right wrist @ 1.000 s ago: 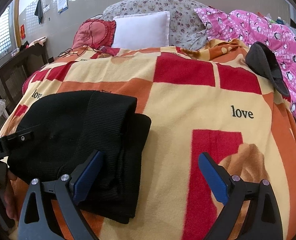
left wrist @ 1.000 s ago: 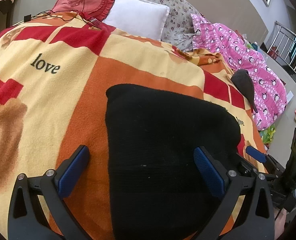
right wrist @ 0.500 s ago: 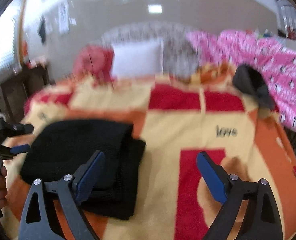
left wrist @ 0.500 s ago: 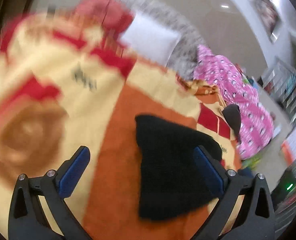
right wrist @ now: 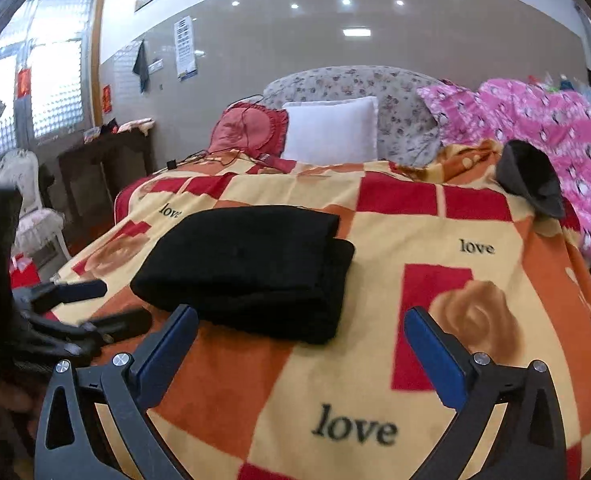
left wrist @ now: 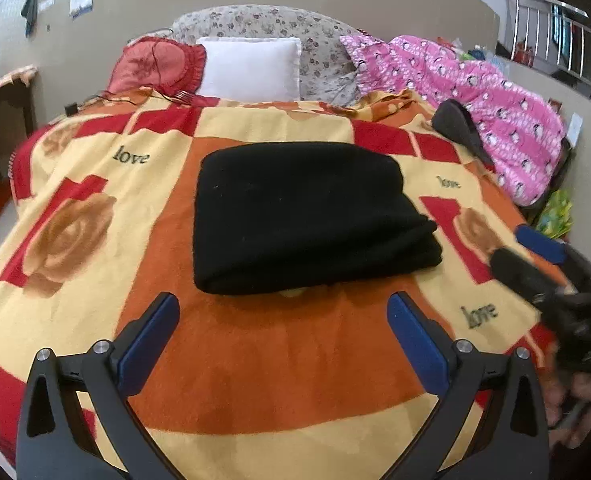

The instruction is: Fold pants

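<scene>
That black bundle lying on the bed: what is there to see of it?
The black pants look like a soft, knitted or fleecy fabric, plain with no visible pattern. They are folded into a thick, roughly rectangular bundle; in the right wrist view the layers show stacked at its right end. The bundle lies flat on the orange, red and cream blanket, near the bed's middle. Only the blanket touches it: the left gripper and right gripper are both open and short of it.
</scene>
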### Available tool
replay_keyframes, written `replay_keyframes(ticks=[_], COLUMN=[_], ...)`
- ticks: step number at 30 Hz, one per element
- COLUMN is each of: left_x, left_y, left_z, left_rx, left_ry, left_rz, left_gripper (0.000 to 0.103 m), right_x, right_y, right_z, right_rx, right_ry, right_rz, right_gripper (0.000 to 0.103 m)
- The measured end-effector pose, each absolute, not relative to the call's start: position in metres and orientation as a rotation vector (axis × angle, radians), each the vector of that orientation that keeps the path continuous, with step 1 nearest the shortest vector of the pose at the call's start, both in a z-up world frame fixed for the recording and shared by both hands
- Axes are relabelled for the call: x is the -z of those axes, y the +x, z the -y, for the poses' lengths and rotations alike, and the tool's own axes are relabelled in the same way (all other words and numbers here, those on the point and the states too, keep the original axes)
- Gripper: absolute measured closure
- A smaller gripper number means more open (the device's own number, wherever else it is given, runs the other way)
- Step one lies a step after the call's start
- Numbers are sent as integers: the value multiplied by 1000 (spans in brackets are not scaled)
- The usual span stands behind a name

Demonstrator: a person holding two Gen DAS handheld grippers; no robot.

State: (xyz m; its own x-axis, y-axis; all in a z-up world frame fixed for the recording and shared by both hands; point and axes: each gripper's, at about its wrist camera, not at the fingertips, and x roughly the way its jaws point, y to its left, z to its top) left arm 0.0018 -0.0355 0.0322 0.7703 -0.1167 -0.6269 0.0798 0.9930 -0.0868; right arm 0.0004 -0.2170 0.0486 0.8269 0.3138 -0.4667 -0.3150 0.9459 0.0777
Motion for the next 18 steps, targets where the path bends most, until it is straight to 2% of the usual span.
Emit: replay_keyframes(ticks=[18], left_x=[-15], left_y=[8], left_z=[27], left_rx=[67], left_ry=[-79], left_rz=[-755], left_gripper=[0], right_x=[-32], right_y=[3], right_z=[220], right_rx=[-294], right_ry=[21], right_rz=[-579], right_gripper=[4])
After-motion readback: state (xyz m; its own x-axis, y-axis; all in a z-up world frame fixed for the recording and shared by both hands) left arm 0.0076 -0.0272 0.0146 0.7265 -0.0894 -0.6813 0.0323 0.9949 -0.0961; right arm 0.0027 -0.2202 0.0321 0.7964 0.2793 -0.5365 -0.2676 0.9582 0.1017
